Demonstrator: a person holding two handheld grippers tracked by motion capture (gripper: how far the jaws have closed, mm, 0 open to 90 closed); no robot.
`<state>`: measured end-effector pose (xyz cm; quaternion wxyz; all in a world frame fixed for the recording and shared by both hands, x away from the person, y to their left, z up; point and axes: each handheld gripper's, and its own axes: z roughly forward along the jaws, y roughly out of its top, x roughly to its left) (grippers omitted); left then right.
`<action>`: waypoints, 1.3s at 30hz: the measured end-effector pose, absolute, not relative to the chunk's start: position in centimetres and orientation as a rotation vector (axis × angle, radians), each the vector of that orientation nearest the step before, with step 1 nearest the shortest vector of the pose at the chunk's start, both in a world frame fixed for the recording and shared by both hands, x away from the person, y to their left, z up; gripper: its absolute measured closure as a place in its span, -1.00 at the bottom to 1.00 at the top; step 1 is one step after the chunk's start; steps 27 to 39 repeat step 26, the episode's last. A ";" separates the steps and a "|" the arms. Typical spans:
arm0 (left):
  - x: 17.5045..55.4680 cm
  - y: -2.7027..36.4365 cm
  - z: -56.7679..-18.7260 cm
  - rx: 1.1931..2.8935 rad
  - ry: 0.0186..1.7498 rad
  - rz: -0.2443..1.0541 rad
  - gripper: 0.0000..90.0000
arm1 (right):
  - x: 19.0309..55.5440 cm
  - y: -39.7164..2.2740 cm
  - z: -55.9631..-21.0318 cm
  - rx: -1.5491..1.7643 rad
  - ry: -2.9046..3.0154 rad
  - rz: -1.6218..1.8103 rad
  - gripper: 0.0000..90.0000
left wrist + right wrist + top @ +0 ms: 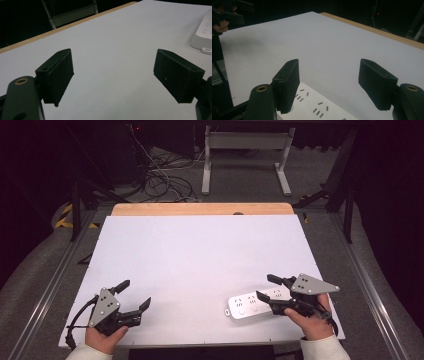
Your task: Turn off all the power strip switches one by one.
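Right gripper (268, 287) jaws spread, gripping nothing, directly over power strip (250, 305); strip's long axis runs across table; left gripper (135, 294) open, well apart.

Left gripper (135, 296) and right gripper (265, 287) — jaws spread wide, nothing gripped.

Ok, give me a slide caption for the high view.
Right gripper open above a white power strip; left gripper open over the white table.
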<state>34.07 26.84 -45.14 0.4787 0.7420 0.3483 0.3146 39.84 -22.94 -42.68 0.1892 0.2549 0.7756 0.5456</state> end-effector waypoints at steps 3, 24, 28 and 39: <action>34.1 26.8 -45.1 1.813 0.848 0.768 -0.63 | 39.9 -24.0 -43.3 0.750 2.154 1.554 -0.33; 34.3 26.8 -45.3 1.833 0.839 0.766 -0.64 | 39.7 -28.0 -46.9 0.747 2.105 1.480 -0.79; 34.3 26.8 -45.3 1.834 0.839 0.768 -0.64 | 39.8 -28.1 -47.1 0.774 2.090 1.478 -0.79; 34.3 26.8 -45.3 1.834 0.839 0.768 -0.64 | 39.8 -28.1 -47.1 0.774 2.090 1.478 -0.79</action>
